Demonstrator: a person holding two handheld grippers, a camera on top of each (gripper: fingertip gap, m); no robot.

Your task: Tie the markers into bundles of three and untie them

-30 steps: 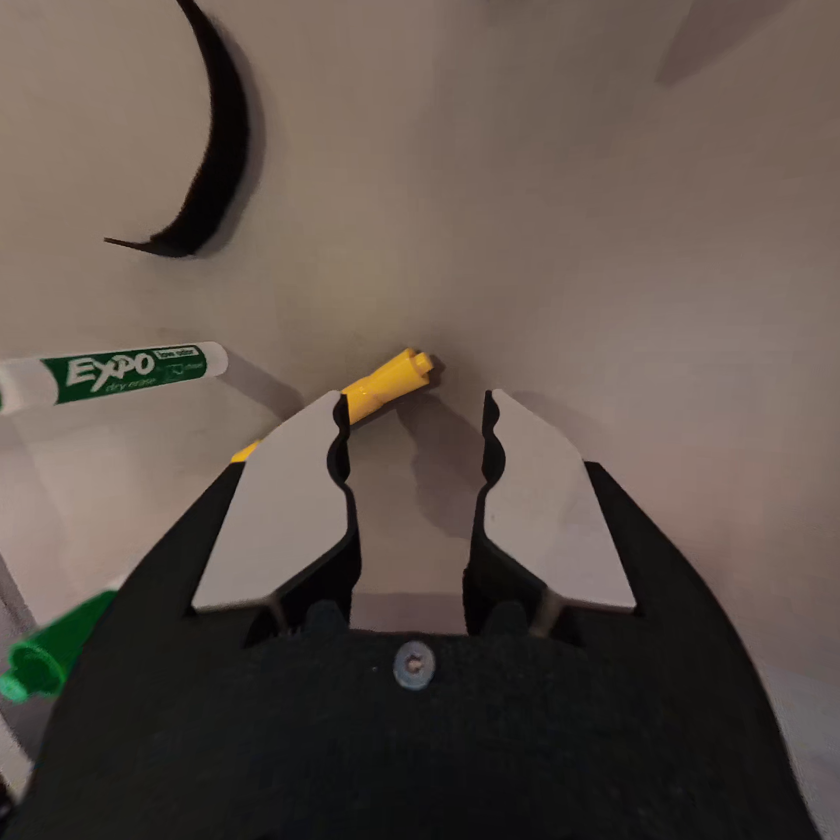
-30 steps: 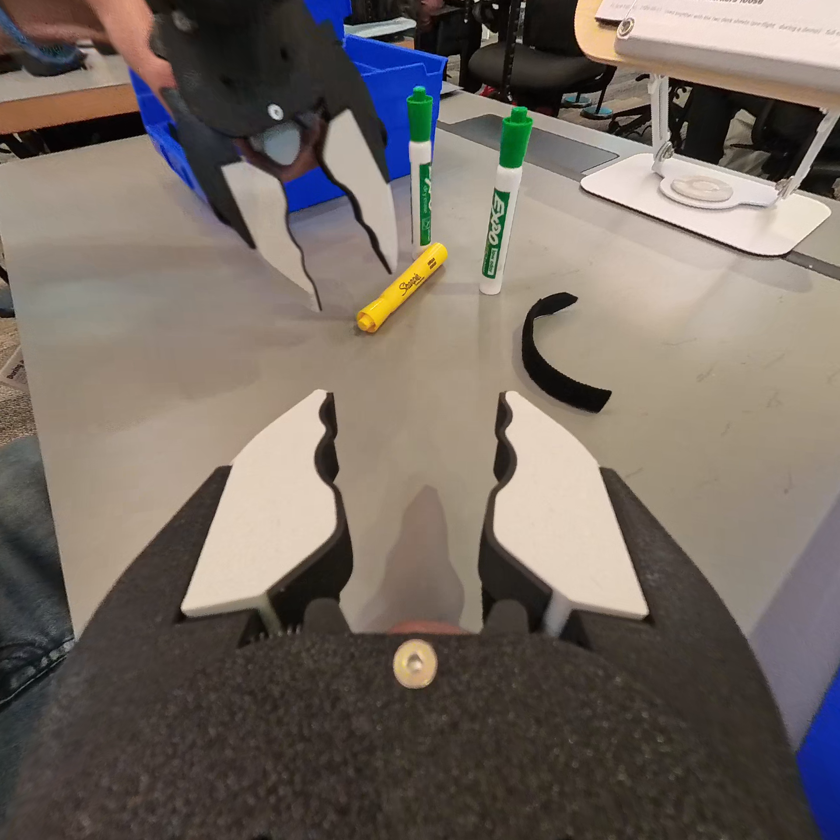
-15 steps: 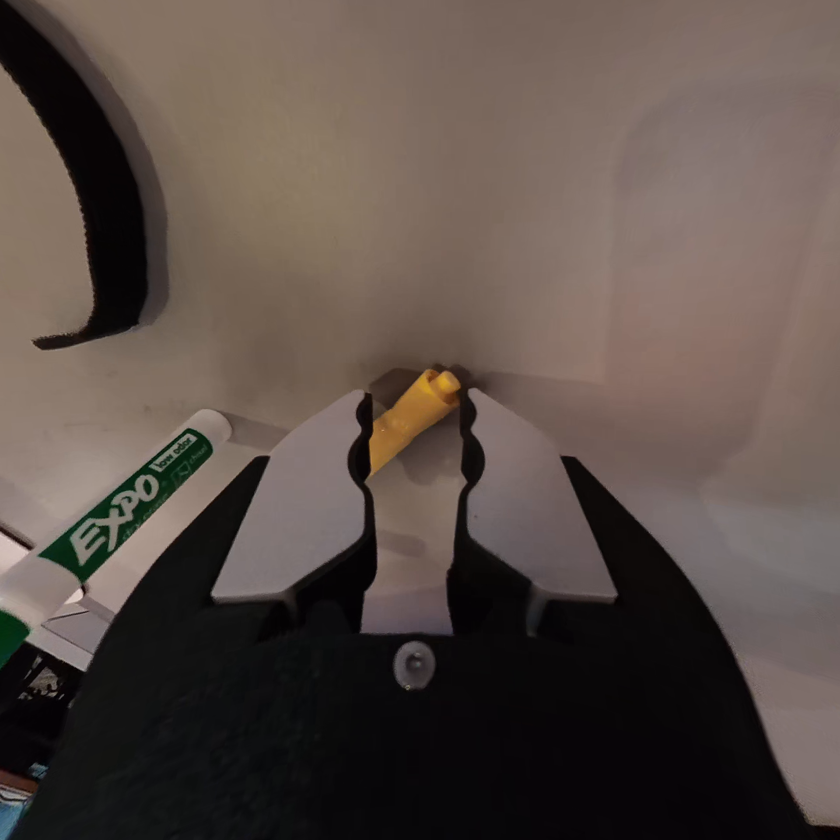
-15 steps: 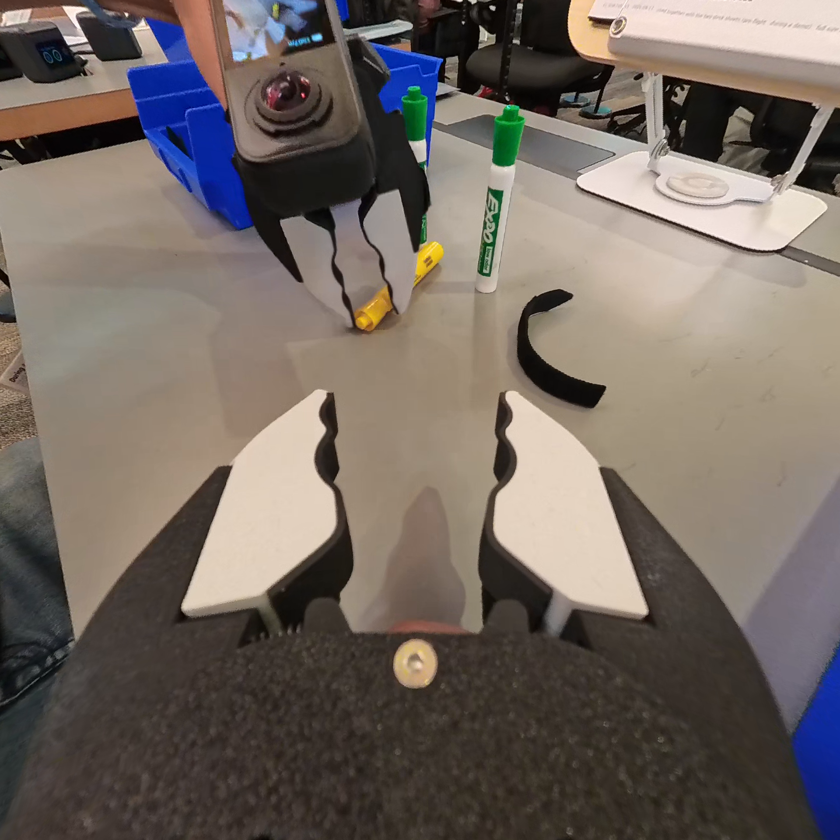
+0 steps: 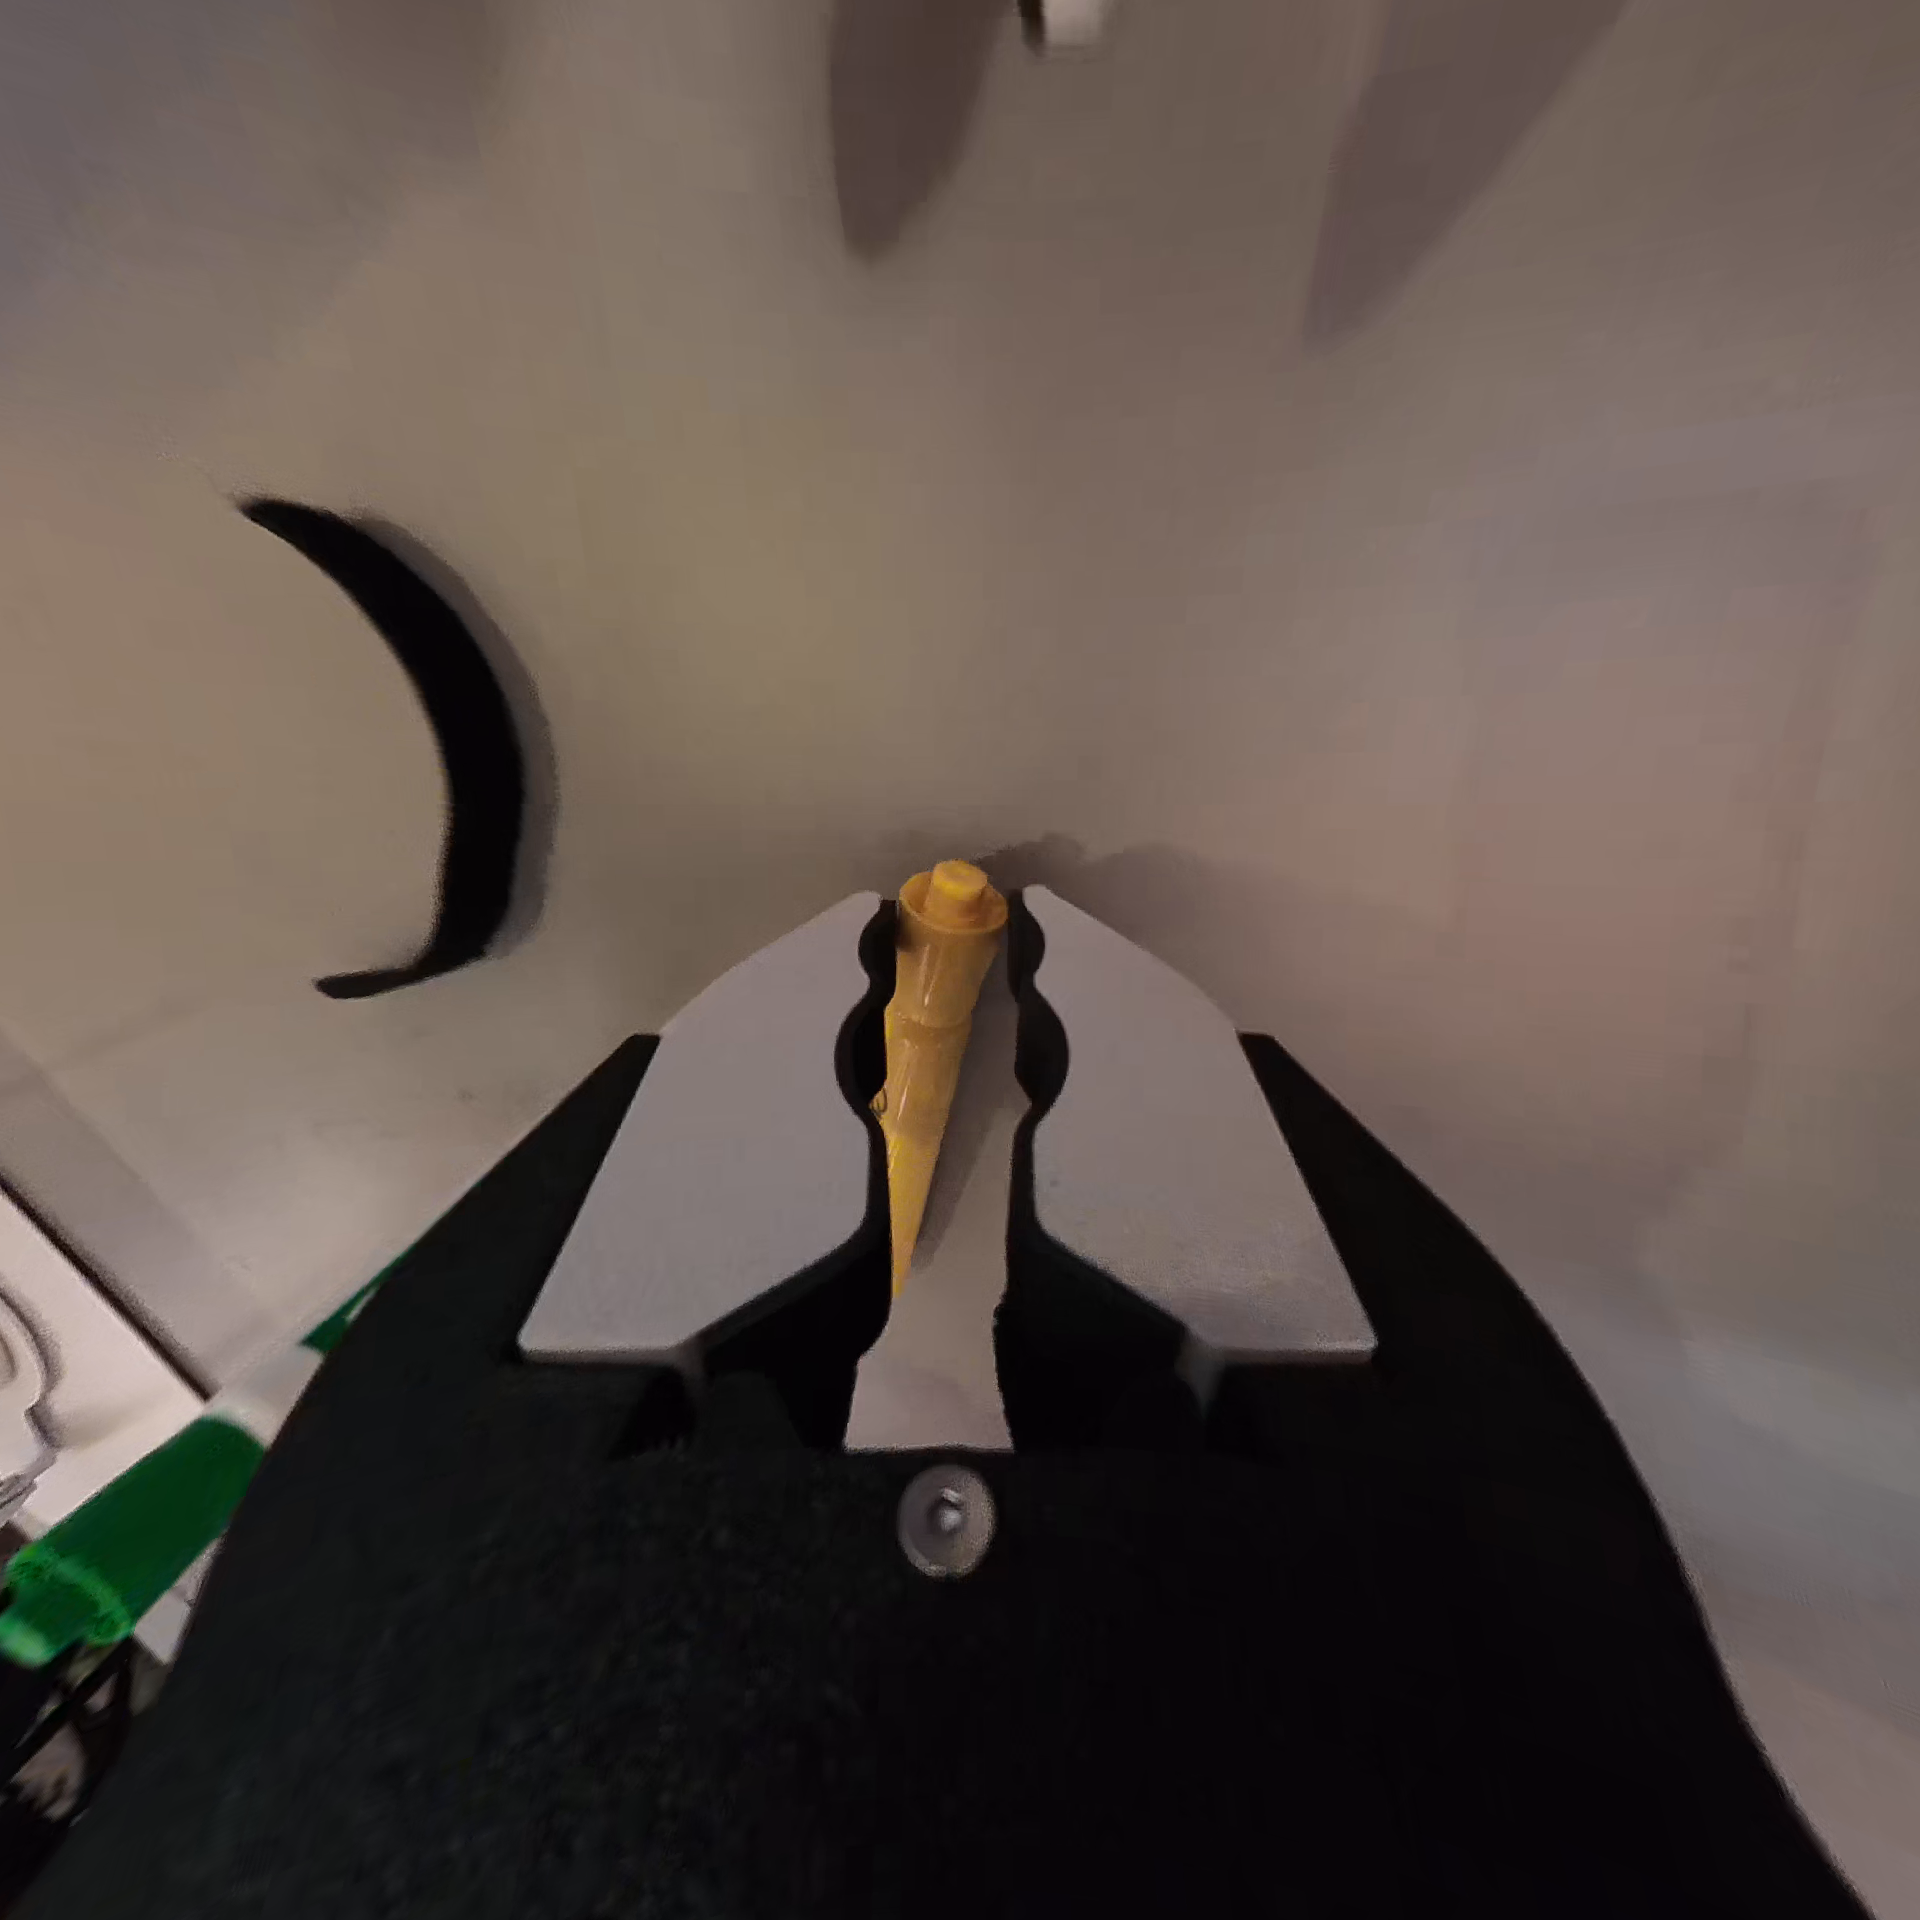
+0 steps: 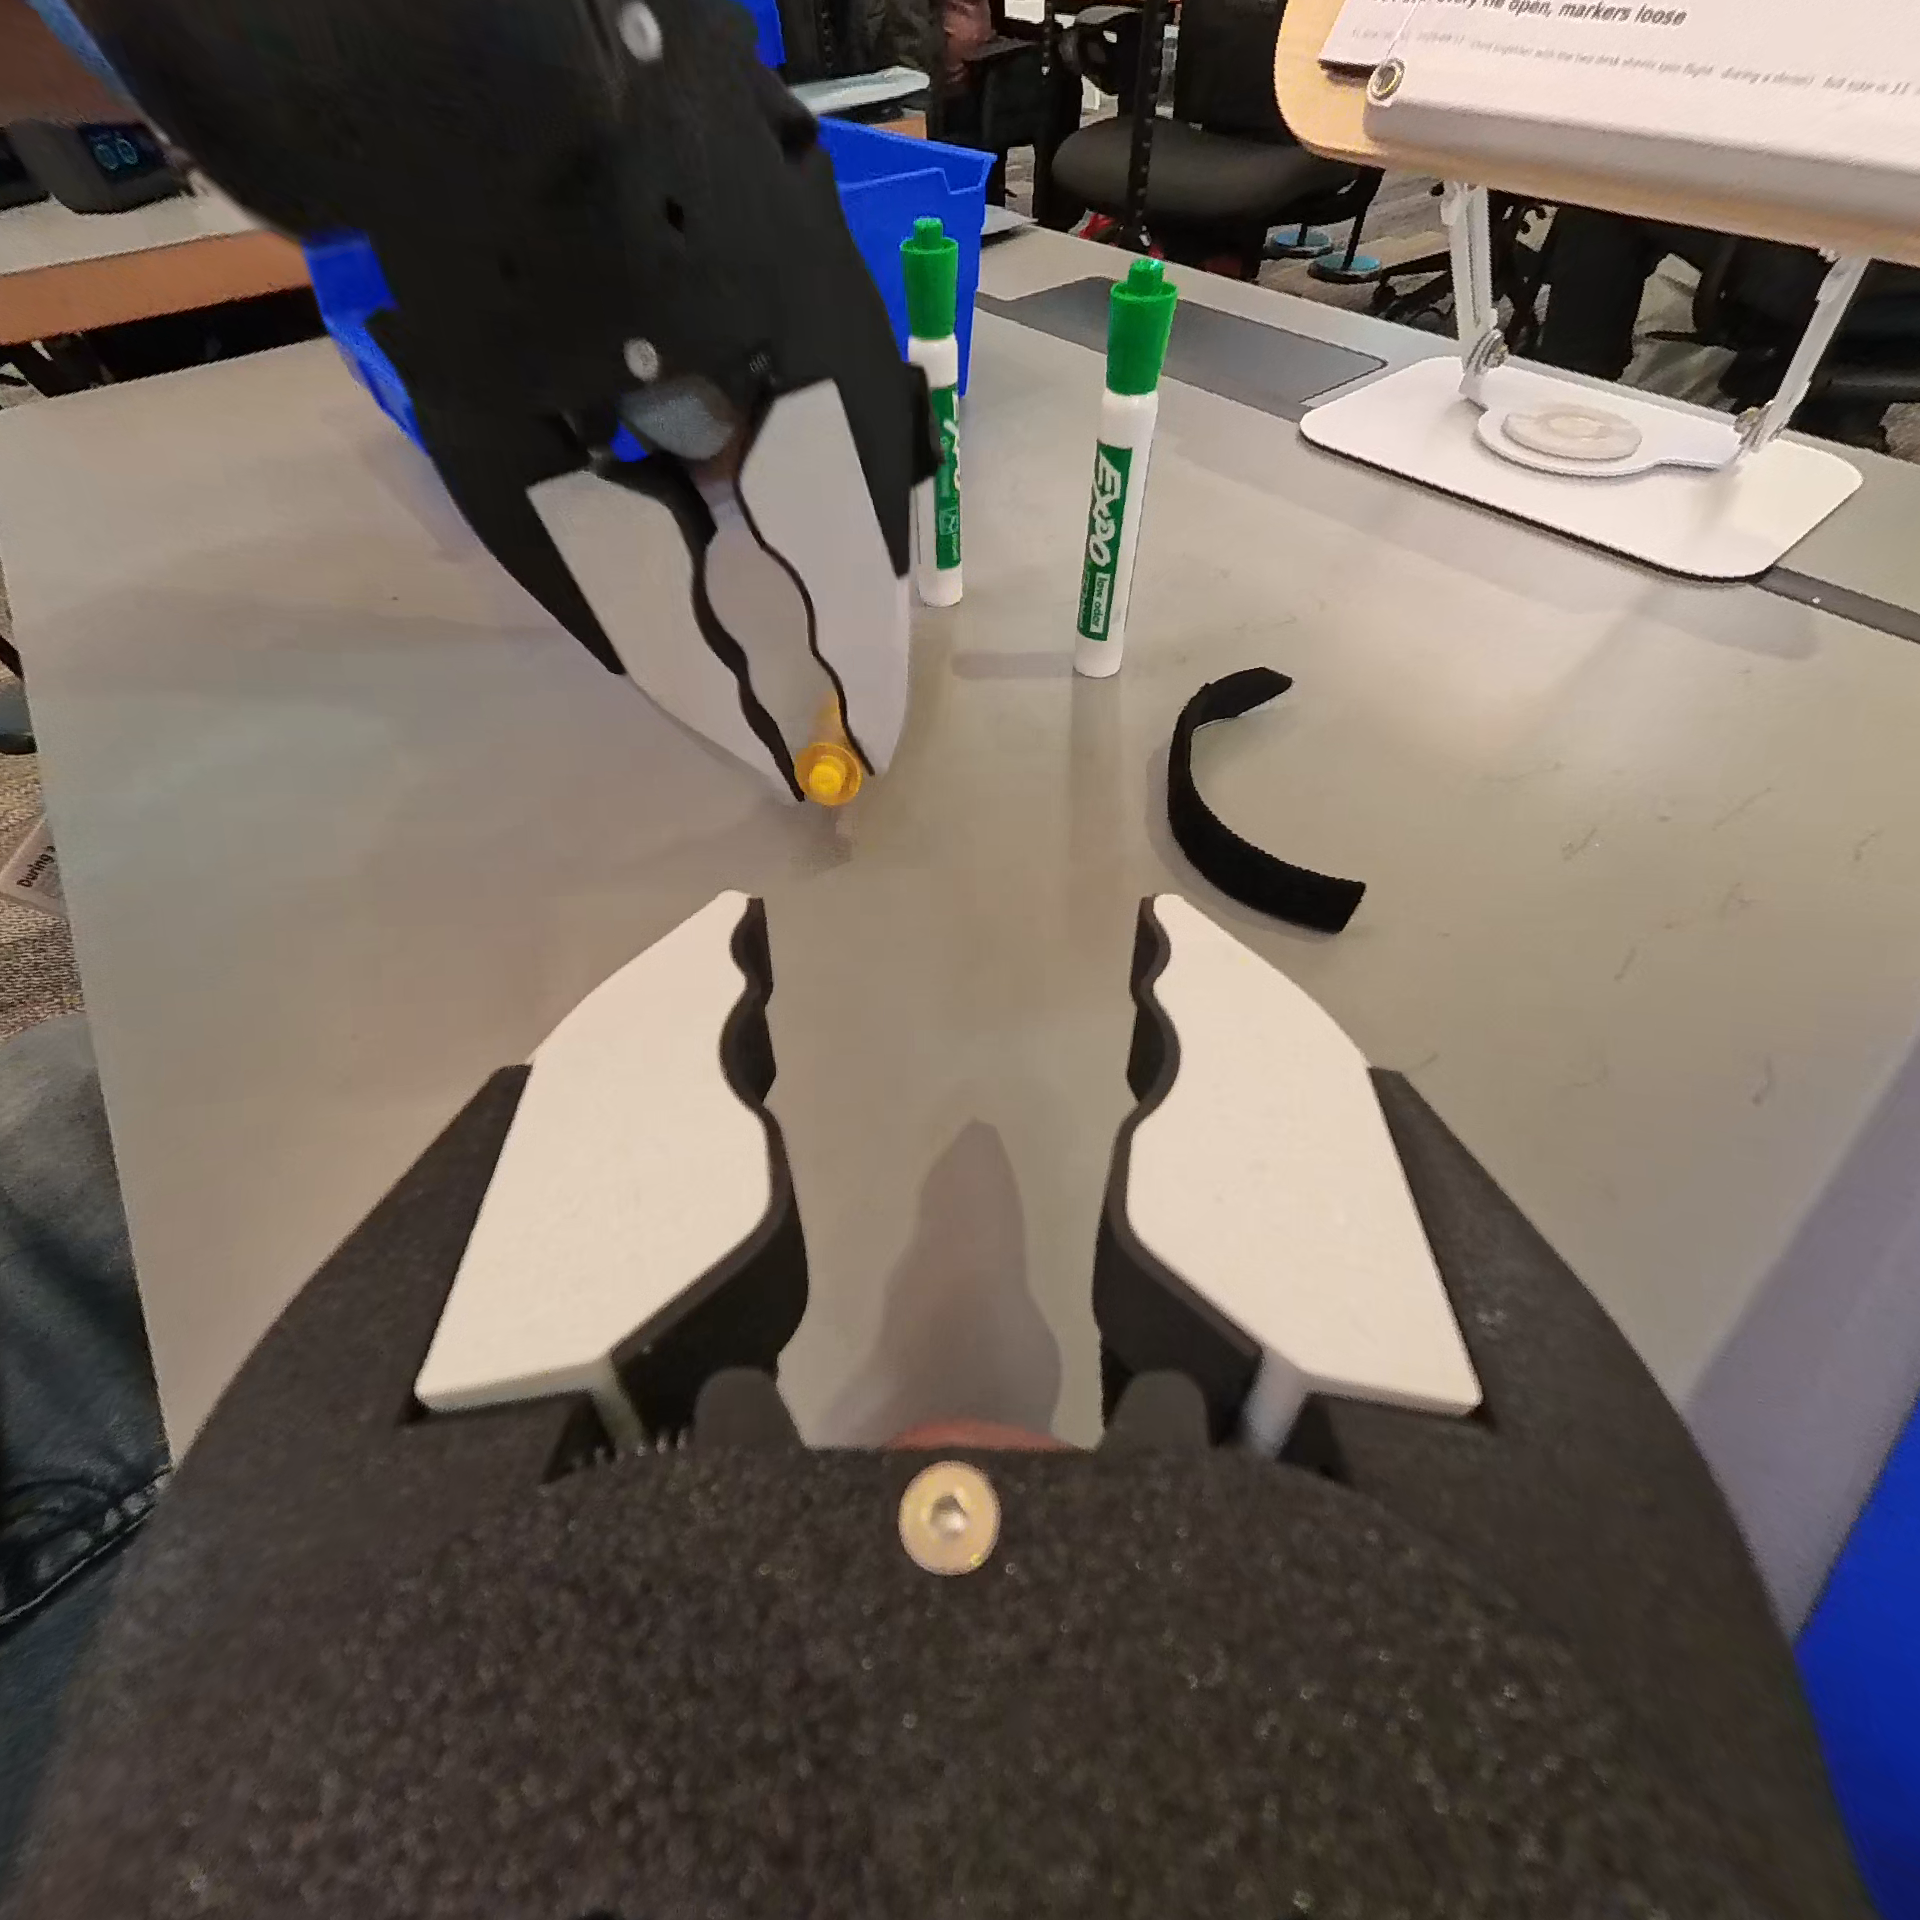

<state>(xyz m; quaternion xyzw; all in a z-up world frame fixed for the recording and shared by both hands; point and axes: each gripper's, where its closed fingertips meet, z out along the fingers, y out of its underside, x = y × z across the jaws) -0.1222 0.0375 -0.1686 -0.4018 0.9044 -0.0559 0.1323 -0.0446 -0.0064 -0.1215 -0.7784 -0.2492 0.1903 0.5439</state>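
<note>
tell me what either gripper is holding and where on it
The left gripper is shut on the yellow marker, pinched at its butt end. The right gripper is open and empty.

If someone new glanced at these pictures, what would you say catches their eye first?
The left tool clamped on the yellow marker, low over the grey table, stands out first. Behind it two green markers stand upright, with a curved black strap lying to their right. The right tool waits open and empty in the foreground.
</note>
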